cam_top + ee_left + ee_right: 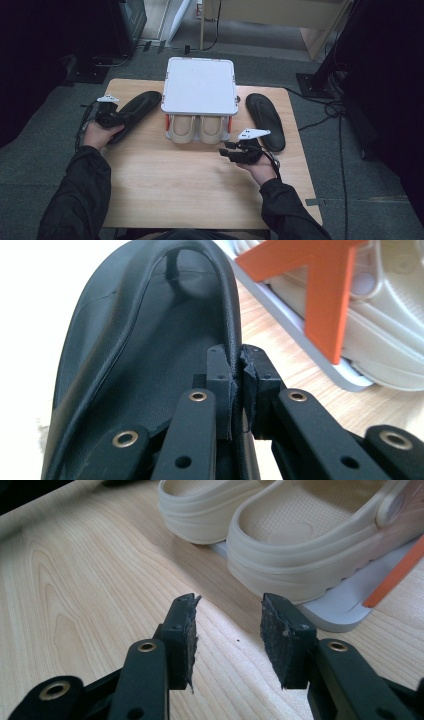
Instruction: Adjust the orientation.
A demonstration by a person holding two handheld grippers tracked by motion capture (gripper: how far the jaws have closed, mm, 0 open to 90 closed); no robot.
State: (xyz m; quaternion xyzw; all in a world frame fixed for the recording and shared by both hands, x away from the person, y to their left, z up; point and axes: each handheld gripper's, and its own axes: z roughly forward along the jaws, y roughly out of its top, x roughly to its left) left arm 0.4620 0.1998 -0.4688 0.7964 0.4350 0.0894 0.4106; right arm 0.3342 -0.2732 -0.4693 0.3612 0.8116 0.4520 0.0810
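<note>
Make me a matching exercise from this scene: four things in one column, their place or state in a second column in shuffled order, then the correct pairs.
Things:
1. left black slipper
2. right black slipper
3. beige clogs
4. right gripper

Places or states:
A. lying flat on the table, untouched, right of the white rack
B. open, above bare wood
C. rim pinched by the left gripper
D. side by side on the rack's lower shelf

Pairs: 1-C, 2-A, 3-D, 4-B
</note>
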